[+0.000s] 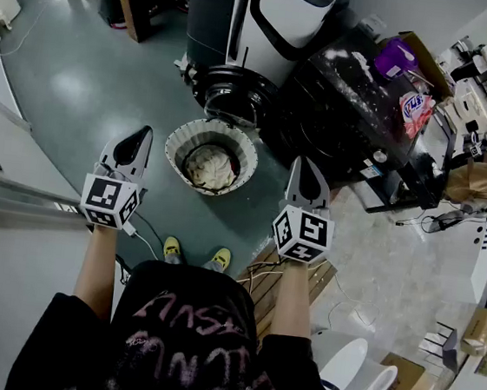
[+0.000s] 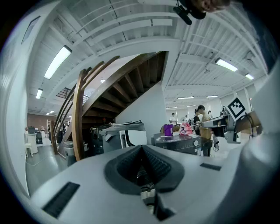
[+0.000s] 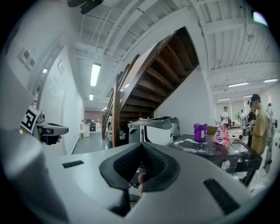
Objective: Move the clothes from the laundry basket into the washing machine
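Shoes [image 1: 172, 247]: yellow, side by side on the grey-green floor [image 1: 82, 75], right under me.
Left claw [image 1: 135, 140]: I held it out in front of me, about level. Its jaws were pressed together with nothing between them.
Right claw [image 1: 304, 167]: I held it out the same way, well apart from the left one. Its jaws were together too and gripped nothing.
Laundry basket [image 1: 178, 141]: round and pale with a scalloped rim. It stood on the floor ahead of me, between my two claws and just past their tips, and neither claw touched it.
Clothes [image 1: 211, 167]: a cream bundle lay in the bottom of the basket.
White-and-black machine [image 1: 272, 18]: it stood just behind the basket, with a round dark part [image 1: 232, 94] at its foot, near the basket's far rim.
Dark machine [image 1: 340, 113]: a black box to the right of the basket, beside the white one, with knobs on one face. I could not tell whether it was the washer.
Purple cup [image 1: 394, 57]: upright on the dark machine's top, toward the far side.
Pink bag [image 1: 414, 109]: on the same top, near the cup.
Staircase [image 3: 166, 74]: wooden, rising behind the machines.
People [image 3: 261, 124]: a few stood far off to the right.
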Tool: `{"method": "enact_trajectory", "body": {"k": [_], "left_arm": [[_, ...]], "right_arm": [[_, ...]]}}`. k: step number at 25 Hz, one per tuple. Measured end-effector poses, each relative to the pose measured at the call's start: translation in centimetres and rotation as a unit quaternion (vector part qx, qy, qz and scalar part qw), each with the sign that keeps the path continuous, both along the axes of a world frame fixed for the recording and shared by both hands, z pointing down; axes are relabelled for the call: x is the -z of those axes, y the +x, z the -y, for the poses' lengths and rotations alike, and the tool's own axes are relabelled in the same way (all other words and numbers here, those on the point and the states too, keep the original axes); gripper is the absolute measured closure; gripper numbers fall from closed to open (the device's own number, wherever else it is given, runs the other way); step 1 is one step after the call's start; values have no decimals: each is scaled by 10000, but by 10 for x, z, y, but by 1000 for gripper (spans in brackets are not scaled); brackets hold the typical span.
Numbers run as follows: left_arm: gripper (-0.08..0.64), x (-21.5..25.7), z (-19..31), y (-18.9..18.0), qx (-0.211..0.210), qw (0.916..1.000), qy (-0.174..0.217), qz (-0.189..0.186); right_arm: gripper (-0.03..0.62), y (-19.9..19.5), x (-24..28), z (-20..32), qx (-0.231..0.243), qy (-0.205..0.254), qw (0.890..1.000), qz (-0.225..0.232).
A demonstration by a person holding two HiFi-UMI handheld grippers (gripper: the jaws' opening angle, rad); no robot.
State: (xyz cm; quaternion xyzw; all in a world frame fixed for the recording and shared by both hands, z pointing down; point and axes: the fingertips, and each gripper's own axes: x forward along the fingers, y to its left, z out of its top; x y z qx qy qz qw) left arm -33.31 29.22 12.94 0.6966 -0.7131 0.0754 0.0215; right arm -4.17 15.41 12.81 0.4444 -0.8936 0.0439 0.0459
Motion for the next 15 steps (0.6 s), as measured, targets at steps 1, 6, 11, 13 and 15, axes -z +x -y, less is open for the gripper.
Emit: {"method": "enact_trajectory", "body": {"k": [1, 6, 11, 13, 15], "left_arm": [[549, 1, 0, 1, -8, 10000, 0, 10], [549, 4, 0, 3, -10, 10000, 13, 25], [549, 7, 0, 4, -23, 10000, 55, 44], [549, 7, 0, 4, -21, 10000, 60, 74], [549, 7, 1, 4, -9, 9999, 57, 100]], "right_arm": [[591, 1, 1, 0, -13, 4, 10000, 8], [591, 4, 3, -2, -35, 15, 10000, 13], [591, 5, 5, -4, -41, 45, 10000, 48], [589, 6, 6, -6, -33, 91, 9999, 104], [589, 7, 5, -6, -38, 102, 9998, 157]]}}
